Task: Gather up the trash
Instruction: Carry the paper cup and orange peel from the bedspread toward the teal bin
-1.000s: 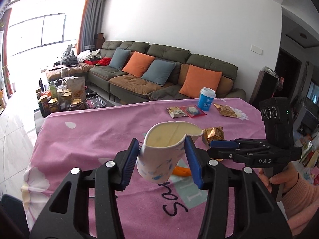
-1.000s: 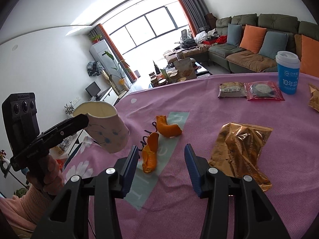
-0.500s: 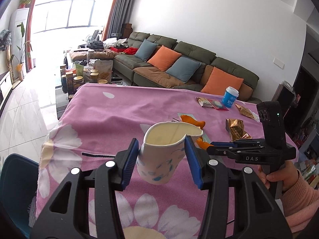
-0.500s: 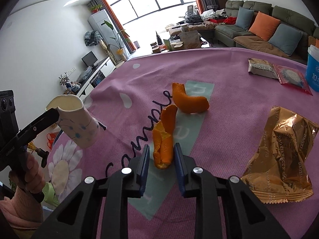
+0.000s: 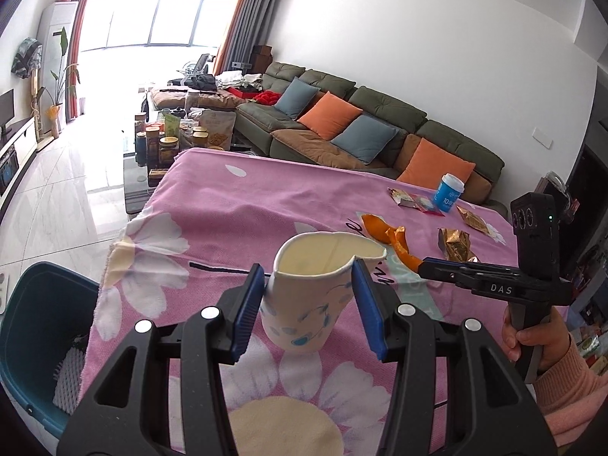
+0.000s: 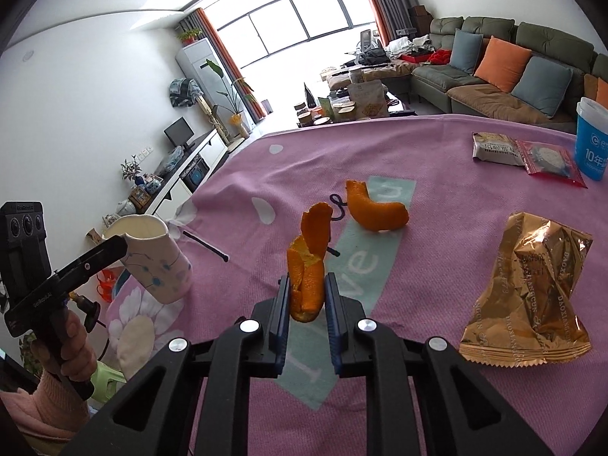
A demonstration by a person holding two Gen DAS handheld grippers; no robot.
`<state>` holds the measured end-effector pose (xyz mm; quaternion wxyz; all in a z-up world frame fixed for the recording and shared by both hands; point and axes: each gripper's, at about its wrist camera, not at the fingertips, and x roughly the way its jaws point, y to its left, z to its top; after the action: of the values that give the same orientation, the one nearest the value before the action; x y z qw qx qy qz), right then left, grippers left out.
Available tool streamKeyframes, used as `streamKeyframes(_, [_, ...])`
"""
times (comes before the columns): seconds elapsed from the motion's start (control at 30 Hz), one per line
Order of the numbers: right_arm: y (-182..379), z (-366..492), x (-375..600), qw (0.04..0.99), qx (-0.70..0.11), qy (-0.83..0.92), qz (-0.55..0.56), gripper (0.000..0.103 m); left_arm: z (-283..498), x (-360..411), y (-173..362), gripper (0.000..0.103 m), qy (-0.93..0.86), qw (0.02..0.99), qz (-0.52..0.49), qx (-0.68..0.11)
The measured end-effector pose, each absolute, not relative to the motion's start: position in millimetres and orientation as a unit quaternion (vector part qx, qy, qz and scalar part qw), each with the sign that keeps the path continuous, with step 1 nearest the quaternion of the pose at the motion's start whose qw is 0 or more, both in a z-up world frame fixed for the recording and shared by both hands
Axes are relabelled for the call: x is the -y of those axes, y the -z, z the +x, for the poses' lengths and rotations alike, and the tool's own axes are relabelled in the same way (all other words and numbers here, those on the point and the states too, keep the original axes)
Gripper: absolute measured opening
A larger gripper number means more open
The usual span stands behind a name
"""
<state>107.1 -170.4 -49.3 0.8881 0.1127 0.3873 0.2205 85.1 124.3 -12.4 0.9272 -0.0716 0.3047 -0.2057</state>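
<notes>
My left gripper (image 5: 307,306) is shut on a squashed white paper cup (image 5: 307,304) with blue dots, held above the pink tablecloth (image 5: 228,220) near its left edge; the cup also shows in the right wrist view (image 6: 155,258). My right gripper (image 6: 307,296) is shut on an orange peel (image 6: 307,266), held upright just above the cloth. The right gripper appears in the left wrist view (image 5: 421,266) with the peel (image 5: 404,252) at its tip. A second orange peel (image 6: 374,209) lies on the cloth beyond.
A teal bin (image 5: 41,338) stands on the floor left of the table. A gold wrapper (image 6: 532,288) lies at the right. Two snack packets (image 6: 524,154) and a blue cup (image 6: 592,140) sit at the far right. A sofa (image 5: 361,129) is behind.
My right gripper closed on the orange peel and lifted it off the cloth. My left gripper carried the cup leftward toward the table edge; the teal bin came into view.
</notes>
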Motion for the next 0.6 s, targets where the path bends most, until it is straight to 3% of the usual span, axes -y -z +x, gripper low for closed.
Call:
streamKeyframes(0.07, [46,104,167,0.888,-0.382,-0.228,0.115,0.016,82,-126,11,0.048,0.201,0.928,-0.073,-0.304])
streamKeyframes(0.1, [44,102,165,0.888,-0.379,-0.234,0.116,0.016,80,-127,11,0.042,0.199,0.929,-0.074,-0.305])
streamKeyframes(0.13, [43,101,162,0.888,-0.376,-0.238,0.116,0.016,79,-128,11,0.028,0.199,0.928,-0.075,-0.307])
streamKeyframes(0.6, [41,97,130,0.877,-0.374,-0.281,0.111,0.016,70,-140,21,0.029,0.195,0.922,-0.092,-0.323])
